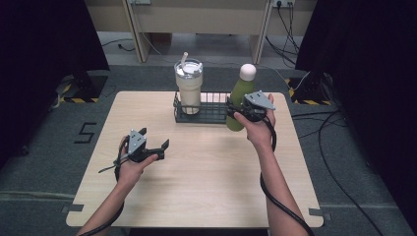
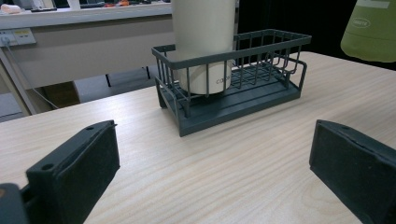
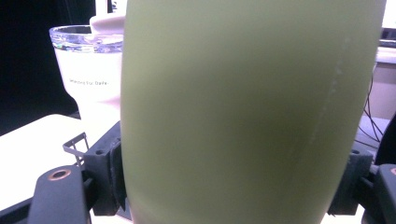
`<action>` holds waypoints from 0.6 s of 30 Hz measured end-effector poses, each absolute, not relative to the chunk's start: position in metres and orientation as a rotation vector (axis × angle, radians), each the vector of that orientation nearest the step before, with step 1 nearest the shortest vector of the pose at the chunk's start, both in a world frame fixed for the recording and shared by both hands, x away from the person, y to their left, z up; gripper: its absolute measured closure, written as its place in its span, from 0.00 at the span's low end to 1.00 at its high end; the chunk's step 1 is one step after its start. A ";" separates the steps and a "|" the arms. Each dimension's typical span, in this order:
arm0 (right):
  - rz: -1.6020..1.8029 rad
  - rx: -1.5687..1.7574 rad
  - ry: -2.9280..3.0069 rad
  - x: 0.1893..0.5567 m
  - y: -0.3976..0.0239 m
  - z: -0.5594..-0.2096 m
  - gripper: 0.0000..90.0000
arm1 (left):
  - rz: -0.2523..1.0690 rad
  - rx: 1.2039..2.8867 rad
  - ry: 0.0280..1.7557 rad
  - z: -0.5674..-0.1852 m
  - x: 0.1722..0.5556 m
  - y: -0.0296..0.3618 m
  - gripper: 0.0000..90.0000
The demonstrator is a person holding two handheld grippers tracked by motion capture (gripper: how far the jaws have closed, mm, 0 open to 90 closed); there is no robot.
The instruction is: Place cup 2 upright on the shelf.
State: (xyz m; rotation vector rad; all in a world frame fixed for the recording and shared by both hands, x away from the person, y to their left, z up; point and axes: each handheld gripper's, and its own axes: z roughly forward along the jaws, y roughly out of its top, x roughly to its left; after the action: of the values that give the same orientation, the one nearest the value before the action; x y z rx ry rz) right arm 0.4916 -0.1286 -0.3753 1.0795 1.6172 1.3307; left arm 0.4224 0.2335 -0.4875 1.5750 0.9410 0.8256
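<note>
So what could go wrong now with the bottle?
The right gripper holds the green bottle in the air beside the basket. Its base may catch the basket's rim and tip it. The bottle could also bump the tumbler standing inside. The smooth wall may slip between the jaws.

Green bottle (image 1: 239, 101): matte olive-green body with a rounded pale pink cap, standing near upright with a slight tilt. It is clamped at mid-body between the jaws of the right claw (image 1: 237, 109) and held at the right end of the dark wire basket (image 1: 206, 114); in the left gripper view its base (image 2: 371, 32) hangs clear above the worktop (image 1: 206, 182). In the right gripper view the body (image 3: 243, 112) sits tight between both pads.
</note>
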 end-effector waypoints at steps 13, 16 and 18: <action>1.332 1.083 1.610 0.498 -0.125 -0.370 0.23 | 0.826 1.576 0.941 -0.488 0.422 0.233 0.01; 1.333 1.080 1.609 0.500 -0.124 -0.369 0.23 | 0.826 1.575 0.941 -0.487 0.422 0.233 0.01; 1.334 1.080 1.610 0.501 -0.123 -0.369 0.23 | 0.826 1.574 0.943 -0.487 0.422 0.234 0.01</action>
State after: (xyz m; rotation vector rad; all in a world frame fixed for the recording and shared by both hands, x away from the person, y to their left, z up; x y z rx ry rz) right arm 0.5007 -0.1227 -0.3688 1.0801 1.6101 1.3341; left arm 0.4219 0.2339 -0.4873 1.5739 0.9431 0.8264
